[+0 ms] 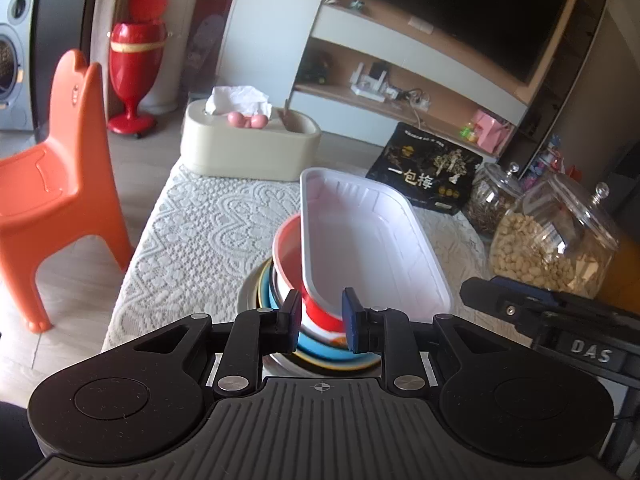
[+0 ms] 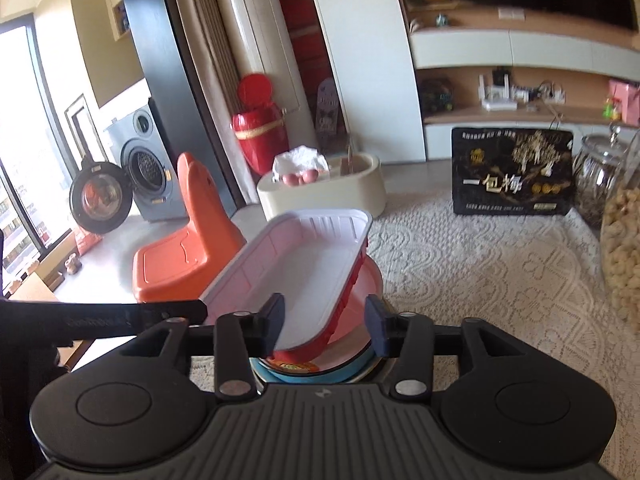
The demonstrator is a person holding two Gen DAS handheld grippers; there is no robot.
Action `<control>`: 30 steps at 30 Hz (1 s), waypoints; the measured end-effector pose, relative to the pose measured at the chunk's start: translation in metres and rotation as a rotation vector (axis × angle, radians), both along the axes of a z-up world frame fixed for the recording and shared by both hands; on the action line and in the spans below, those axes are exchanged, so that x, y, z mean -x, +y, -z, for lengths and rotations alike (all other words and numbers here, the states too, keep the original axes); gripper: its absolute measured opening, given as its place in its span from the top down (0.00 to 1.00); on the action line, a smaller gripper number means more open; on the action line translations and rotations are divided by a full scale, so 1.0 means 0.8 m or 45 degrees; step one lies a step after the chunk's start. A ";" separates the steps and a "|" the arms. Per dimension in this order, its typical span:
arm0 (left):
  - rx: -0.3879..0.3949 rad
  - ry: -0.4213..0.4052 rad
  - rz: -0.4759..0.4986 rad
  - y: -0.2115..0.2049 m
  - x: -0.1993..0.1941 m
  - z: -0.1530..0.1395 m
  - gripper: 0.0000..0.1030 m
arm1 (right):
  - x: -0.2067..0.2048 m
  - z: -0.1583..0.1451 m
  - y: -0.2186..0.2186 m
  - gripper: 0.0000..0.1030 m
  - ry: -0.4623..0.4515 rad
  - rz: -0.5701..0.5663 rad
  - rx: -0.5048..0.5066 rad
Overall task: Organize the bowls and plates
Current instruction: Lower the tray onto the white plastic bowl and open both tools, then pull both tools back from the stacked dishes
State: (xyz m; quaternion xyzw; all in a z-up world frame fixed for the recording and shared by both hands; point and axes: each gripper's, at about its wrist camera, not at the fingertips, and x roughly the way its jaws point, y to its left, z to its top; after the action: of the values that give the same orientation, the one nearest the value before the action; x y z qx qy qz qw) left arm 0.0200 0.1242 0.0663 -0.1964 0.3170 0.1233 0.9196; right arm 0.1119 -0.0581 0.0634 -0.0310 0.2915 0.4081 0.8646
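Left tool [image 1: 321,320] narrow, grip unclear – right tool [image 2: 325,322], marked "DAS", open around white tray [image 2: 316,264]

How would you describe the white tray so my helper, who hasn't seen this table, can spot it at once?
Start at the lace tablecloth. Near its front edge is a stack of round bowls. The white tray sits tilted on top of it: the only long rectangular dish, white inside with ribbed walls and red outside.

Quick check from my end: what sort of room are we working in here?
Most likely a home living room: a large dark television in a wooden wall shelf unit, a small orange plastic chair, and a lace-covered low table.
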 end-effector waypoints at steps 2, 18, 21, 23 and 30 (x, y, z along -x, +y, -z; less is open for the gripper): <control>-0.063 -0.011 0.017 -0.017 0.016 0.004 0.77 | 0.020 -0.001 -0.011 0.44 -0.026 0.005 -0.013; -0.205 0.084 0.132 -0.112 0.072 0.058 0.84 | 0.081 0.100 -0.070 0.26 0.117 0.136 0.148; -0.237 0.104 0.129 -0.119 0.074 0.059 0.84 | 0.085 0.094 -0.070 0.26 0.079 0.144 0.163; -0.240 0.122 0.122 -0.120 0.075 0.060 0.84 | 0.085 0.093 -0.068 0.26 0.080 0.143 0.167; -0.203 0.189 0.109 -0.113 0.074 0.067 0.84 | 0.080 0.105 -0.065 0.26 0.138 0.127 0.188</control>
State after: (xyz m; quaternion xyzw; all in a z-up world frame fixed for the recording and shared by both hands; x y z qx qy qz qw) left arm -0.0389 0.0339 0.0130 -0.0993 0.3815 0.1230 0.9107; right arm 0.0480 -0.1099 -0.0210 -0.0579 0.3682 0.3431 0.8622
